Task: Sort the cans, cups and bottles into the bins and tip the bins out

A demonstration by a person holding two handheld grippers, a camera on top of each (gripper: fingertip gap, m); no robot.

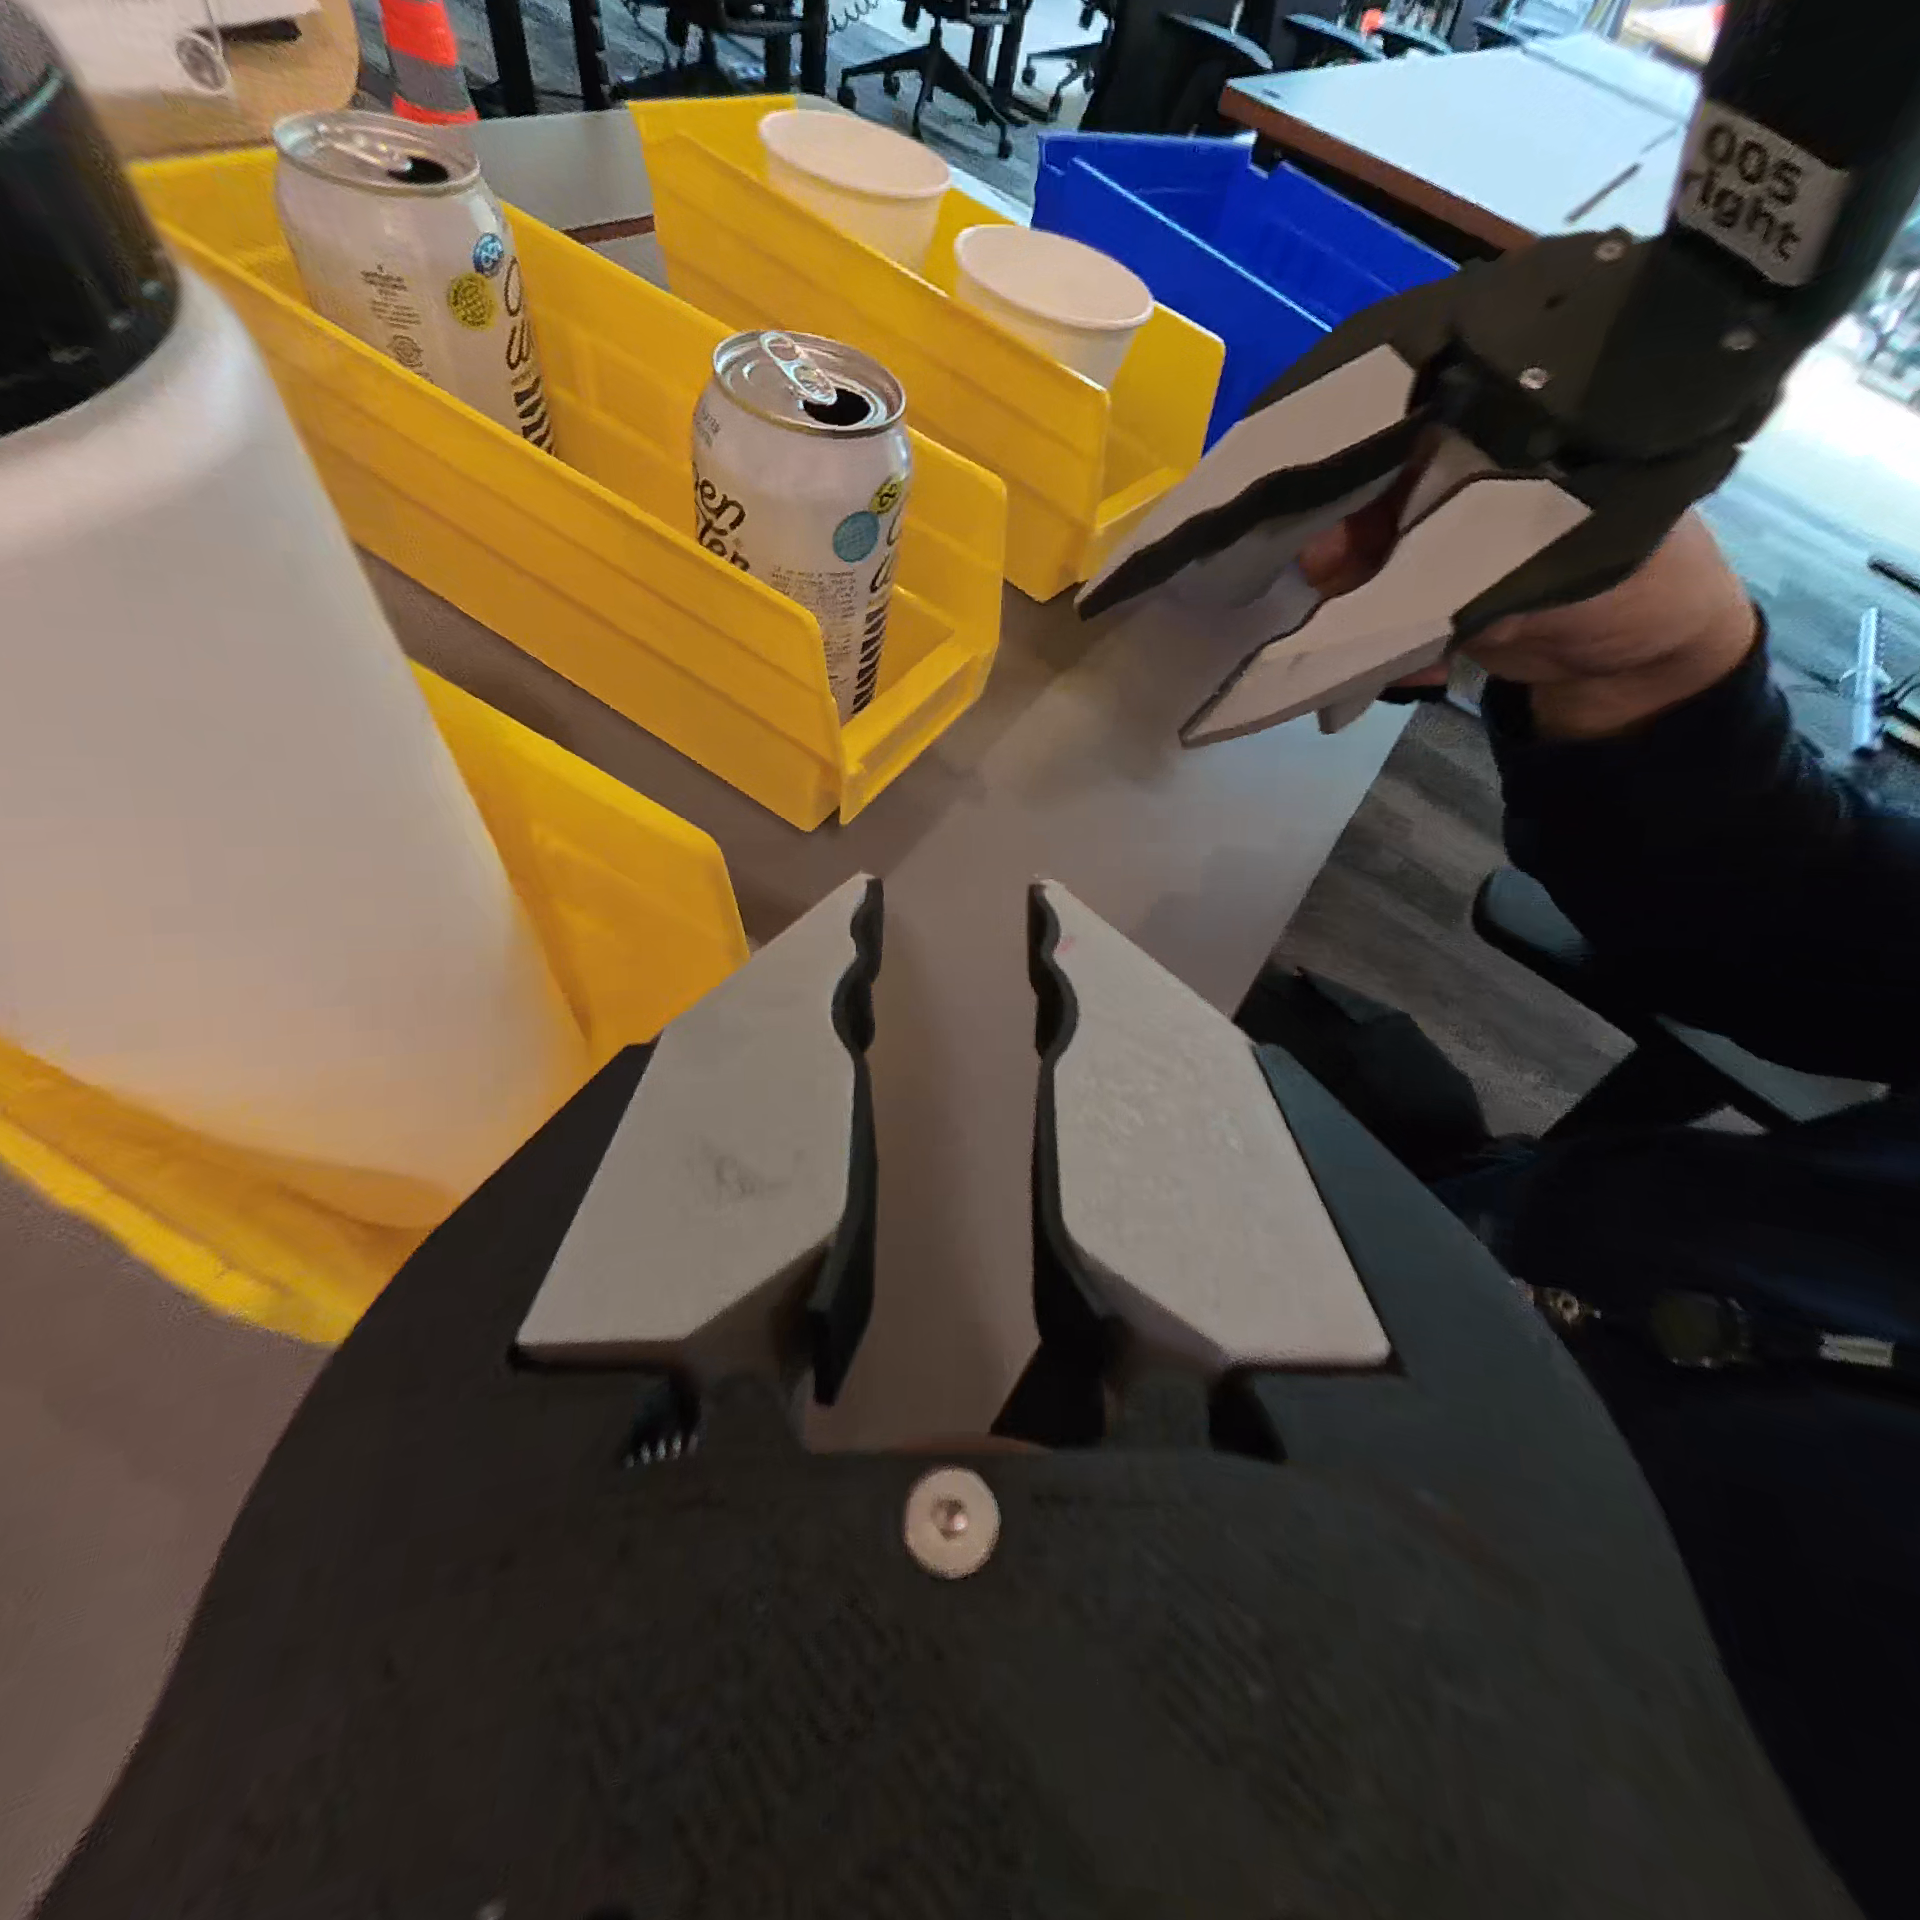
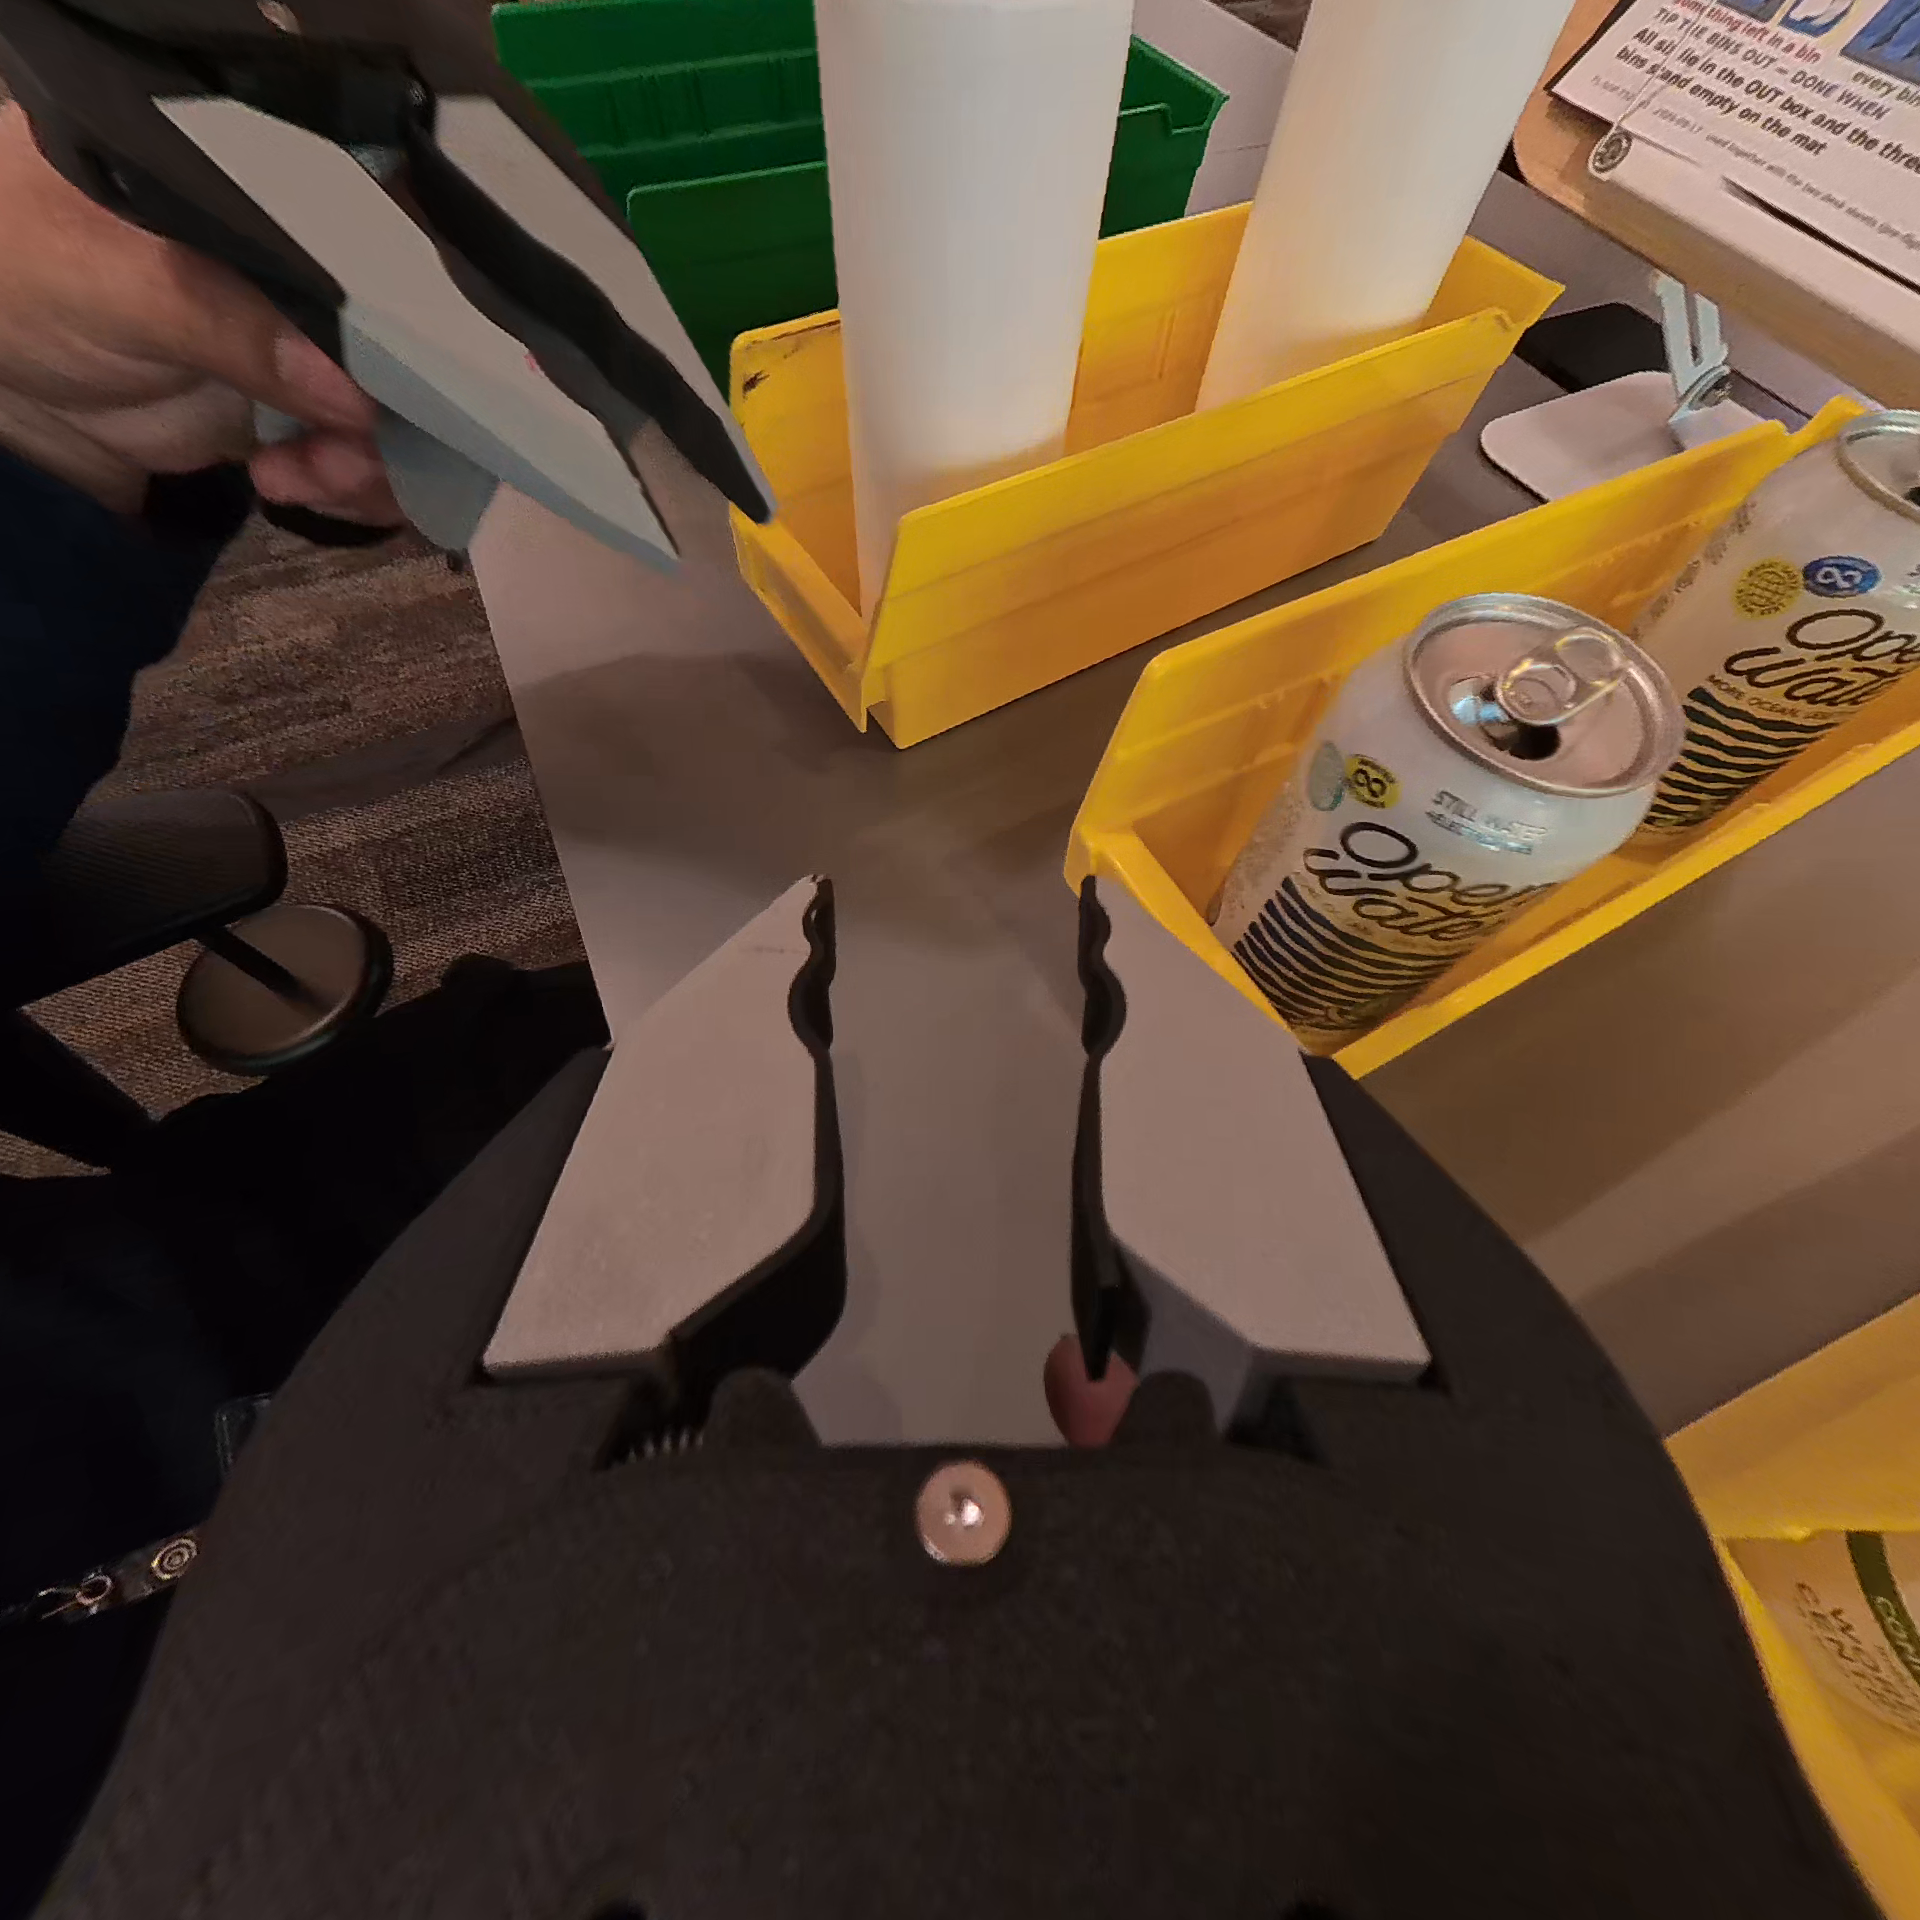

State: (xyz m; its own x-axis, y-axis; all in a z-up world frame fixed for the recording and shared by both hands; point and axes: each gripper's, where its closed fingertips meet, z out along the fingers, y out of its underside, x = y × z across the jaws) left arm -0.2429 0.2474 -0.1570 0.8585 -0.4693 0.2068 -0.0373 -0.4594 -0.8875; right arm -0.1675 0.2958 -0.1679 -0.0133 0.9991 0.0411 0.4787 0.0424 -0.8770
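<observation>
Starting on the left of the left wrist view, a tall white bottle (image 1: 208, 727) with a dark cap stands in a yellow bin (image 1: 623, 894) right up against the camera. Next over is a second yellow bin (image 1: 582, 582) with two opened cans standing upright in it, one at the far end (image 1: 410, 270) and one at the near end (image 1: 800, 499). Then comes a third yellow bin (image 1: 935, 343) holding two white paper cups (image 1: 852, 182), and past that a blue bin (image 1: 1226, 229) that looks empty from here.

The left gripper (image 1: 954, 904) hangs over bare grey table (image 1: 1091, 790), fingers parted with nothing between them. The right gripper (image 1: 1132, 665) sits to the right near the table edge, held by a hand (image 1: 1600, 613), also spread apart and holding nothing.

The right wrist view backs that up: its own fingers (image 2: 1195, 1091) are apart over the table, with the can bin just beside them on the right. Farther back, two white bottles (image 2: 966, 229) stand in their yellow bin, and a green bin (image 2: 665, 114) sits behind it.
</observation>
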